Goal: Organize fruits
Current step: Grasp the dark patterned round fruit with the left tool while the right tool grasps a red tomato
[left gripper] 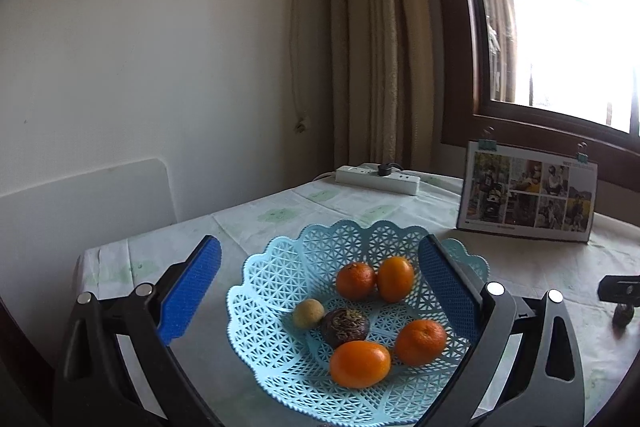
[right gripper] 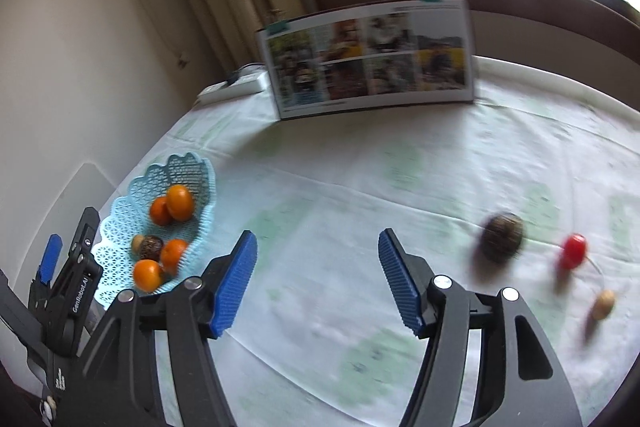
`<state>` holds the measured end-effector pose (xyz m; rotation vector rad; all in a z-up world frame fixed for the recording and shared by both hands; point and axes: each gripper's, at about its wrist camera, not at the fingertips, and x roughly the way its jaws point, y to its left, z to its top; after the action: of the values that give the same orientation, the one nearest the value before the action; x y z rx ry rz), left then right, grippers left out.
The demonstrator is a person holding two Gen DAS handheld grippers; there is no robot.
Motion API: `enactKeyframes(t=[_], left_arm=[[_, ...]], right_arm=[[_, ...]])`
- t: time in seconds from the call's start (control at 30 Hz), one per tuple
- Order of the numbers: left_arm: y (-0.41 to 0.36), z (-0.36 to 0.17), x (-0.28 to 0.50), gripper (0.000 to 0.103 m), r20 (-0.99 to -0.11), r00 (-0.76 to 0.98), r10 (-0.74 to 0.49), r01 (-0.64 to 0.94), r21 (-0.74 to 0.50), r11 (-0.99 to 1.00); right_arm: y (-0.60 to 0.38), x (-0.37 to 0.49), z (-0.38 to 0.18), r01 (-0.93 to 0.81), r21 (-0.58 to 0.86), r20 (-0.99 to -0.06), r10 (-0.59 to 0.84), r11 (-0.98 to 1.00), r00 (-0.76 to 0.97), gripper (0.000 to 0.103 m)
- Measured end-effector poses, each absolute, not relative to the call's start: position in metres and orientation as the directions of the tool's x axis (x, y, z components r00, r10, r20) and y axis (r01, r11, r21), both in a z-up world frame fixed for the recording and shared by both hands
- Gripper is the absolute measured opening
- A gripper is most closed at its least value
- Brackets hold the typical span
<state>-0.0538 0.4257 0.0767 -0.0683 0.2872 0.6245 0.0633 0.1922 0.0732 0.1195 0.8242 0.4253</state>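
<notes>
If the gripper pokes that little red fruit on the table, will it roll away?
Probably. The red fruit looks round and smooth, on a flat tablecloth with nothing beside it to stop it. It looks small, so likely light and slippery to pinch.

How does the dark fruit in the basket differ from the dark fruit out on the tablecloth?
The dark fruit in the basket sits among orange fruits and touches one of them; the dark fruit on the tablecloth lies alone on the cloth, apart from the red fruit. The first looks sharp, the second blurred. Both are round and dark brown.
</notes>
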Motion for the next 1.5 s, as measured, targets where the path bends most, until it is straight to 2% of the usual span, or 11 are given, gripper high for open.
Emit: enactKeyframes(t=[0.27,0.67,0.97,1.27,1.33,1.5], left_arm=[[0.393,0.074,-0.039,0.1,-0.333,0.828,0.45,-0.439,0.112,0.891],[0.324,0.077,-0.019,0.1,-0.43,0.873,0.228,-0.19,0.131,0.973],[0.301,0.069,-0.006,0.1,-0.502,0.846,0.179,-0.133,0.125,0.983],[0.278,0.068,-0.002,0.1,-0.512,0.845,0.158,-0.087,0.16,0.983],[0.274,0.066,-0.001,0.1,-0.517,0.843,0.151,-0.075,0.166,0.983],[0.271,0.062,0.01,0.1,-0.566,0.817,0.107,-0.037,0.133,0.99]], right_arm=[[0.106,0.053,0.062,-0.156,0.26,-0.695,0.297,0.953,0.655,0.064],[0.007,0.055,0.049,0.029,0.28,-0.702,0.184,0.96,0.688,0.064],[-0.004,0.073,0.037,0.016,0.268,-0.718,0.189,0.963,0.67,0.064],[0.008,0.096,0.032,-0.038,0.221,-0.739,0.193,0.975,0.646,0.063],[0.011,0.101,0.031,-0.051,0.21,-0.746,0.193,0.976,0.637,0.056],[0.023,0.113,0.027,-0.091,0.185,-0.771,0.202,0.978,0.603,0.047]])
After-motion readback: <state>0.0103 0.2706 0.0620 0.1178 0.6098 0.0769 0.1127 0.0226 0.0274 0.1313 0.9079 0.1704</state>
